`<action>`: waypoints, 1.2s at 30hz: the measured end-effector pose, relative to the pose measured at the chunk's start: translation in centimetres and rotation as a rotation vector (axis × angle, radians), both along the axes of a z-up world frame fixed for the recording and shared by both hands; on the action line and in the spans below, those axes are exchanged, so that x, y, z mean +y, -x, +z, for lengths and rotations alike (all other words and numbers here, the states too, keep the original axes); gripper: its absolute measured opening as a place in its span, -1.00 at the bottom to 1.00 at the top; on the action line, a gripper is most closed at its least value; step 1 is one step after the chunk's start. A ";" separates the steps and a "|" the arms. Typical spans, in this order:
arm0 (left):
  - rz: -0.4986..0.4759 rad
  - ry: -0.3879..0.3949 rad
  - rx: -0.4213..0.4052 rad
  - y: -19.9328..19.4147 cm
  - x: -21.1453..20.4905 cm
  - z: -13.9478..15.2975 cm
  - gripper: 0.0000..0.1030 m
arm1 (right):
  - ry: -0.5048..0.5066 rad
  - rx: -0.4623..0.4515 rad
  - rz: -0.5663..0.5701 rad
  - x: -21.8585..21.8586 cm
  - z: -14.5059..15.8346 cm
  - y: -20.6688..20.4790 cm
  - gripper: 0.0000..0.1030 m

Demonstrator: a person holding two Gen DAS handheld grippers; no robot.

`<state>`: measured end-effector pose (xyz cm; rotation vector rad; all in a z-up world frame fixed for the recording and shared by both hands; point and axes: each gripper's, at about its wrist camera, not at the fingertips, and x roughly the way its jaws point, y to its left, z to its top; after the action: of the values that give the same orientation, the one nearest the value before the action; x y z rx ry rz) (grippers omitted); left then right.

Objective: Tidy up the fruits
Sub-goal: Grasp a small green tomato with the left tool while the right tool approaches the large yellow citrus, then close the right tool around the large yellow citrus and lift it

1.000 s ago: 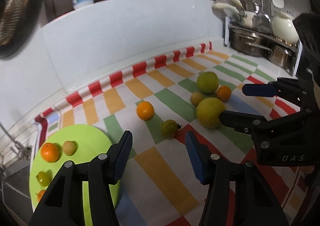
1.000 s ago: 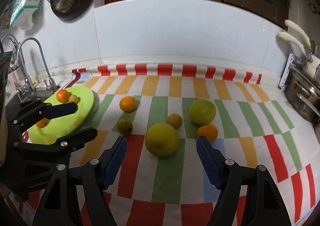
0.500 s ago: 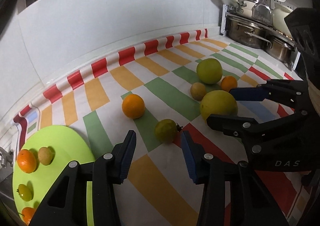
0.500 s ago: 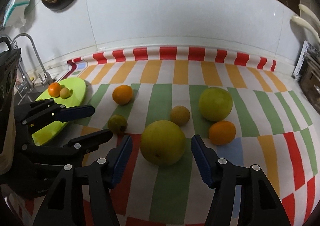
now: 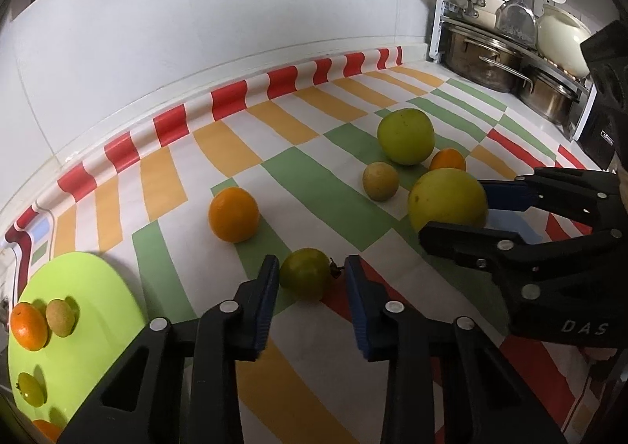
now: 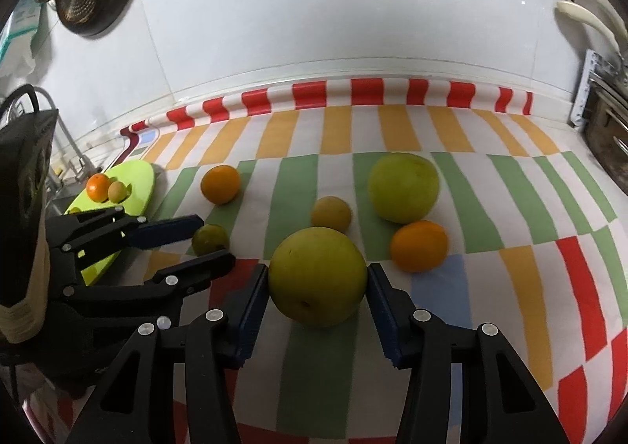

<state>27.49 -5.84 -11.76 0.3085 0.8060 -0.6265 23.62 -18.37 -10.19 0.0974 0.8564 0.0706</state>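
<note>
Straddling fruit on both sides, the two tongs are set up for a double pick. The left tongs (image 5: pixel 312 275) stand open around a small green fruit (image 5: pixel 305 274), one blue pad on each flank and a sliver of gap at either side, so nothing is gripped yet. The right tongs (image 6: pixel 318 291) are likewise open, spread wide because their target, the big yellow-green fruit (image 6: pixel 318 277), nearly fills the space between the pads; whether the pads touch its skin I cannot tell. Both fruits sit on the striped surface (image 6: pixel 522 279), so the tongs come in low and level to catch each one at its widest girth.

Loose nearby lie an orange (image 5: pixel 234 214), a small tan fruit (image 5: pixel 380 181), another large green fruit (image 5: pixel 406 136) and a second orange (image 6: pixel 418 245). The green plate (image 5: pixel 102 287) at the far left already carries several small fruits, which suggests it is the collecting spot. Closing evenly seems the next need, since round fruit may roll out of a lopsided squeeze.
</note>
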 end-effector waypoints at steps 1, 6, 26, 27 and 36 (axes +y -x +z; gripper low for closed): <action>0.002 -0.002 -0.002 0.0 -0.1 0.0 -0.34 | 0.002 0.000 -0.003 -0.1 0.1 0.0 -0.01; 0.009 -0.002 -0.013 0.4 -0.2 0.3 -0.35 | 0.008 -0.008 -0.017 -0.5 0.5 0.3 -0.01; 0.246 0.085 -0.137 6.4 5.1 7.1 -0.35 | 0.017 -0.135 0.063 2.6 5.8 3.7 -0.01; 0.255 0.089 -0.143 6.8 5.4 7.3 -0.35 | 0.019 -0.140 0.068 2.8 6.0 3.9 -0.01; 0.331 0.121 -0.188 9.8 8.1 9.3 -0.35 | 0.012 -0.186 0.122 4.9 7.7 5.6 -0.01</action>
<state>17.66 2.29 -2.43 0.1168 0.6179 -0.3282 17.98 -13.45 -2.45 0.0269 0.6760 0.1863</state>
